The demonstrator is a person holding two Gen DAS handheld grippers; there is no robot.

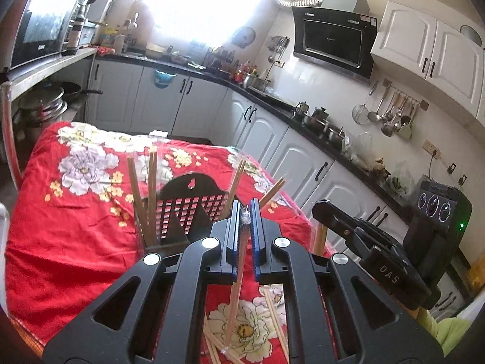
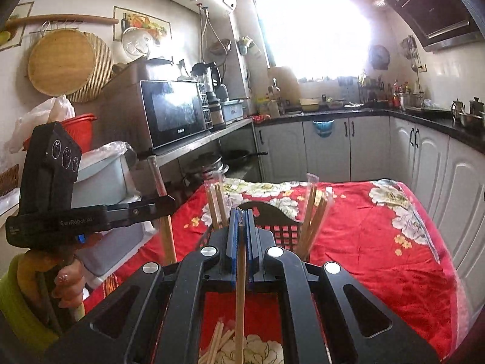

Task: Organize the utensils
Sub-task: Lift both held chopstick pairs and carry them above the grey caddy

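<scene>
My left gripper point(image 1: 246, 212) is shut on a pair of chopsticks in a clear sleeve point(image 1: 235, 300) that hangs down below it. My right gripper point(image 2: 241, 217) is shut on another wrapped chopstick pair point(image 2: 240, 297), also hanging down. Both hover just in front of a dark slotted utensil holder point(image 1: 189, 209), which also shows in the right wrist view point(image 2: 280, 227); several wrapped chopsticks point(image 1: 151, 194) point(image 2: 313, 221) stand in it. More loose chopsticks point(image 1: 275, 318) point(image 2: 216, 342) lie on the red flowered tablecloth point(image 1: 75, 242) point(image 2: 379, 242) beneath the grippers.
The table stands in a kitchen with white cabinets point(image 1: 272, 139) and a dark counter on the right. A shelf with a microwave point(image 2: 172, 112) is on the left. The right gripper's body point(image 1: 379, 254) is close beside the left one; the left shows in the right wrist view point(image 2: 60, 206).
</scene>
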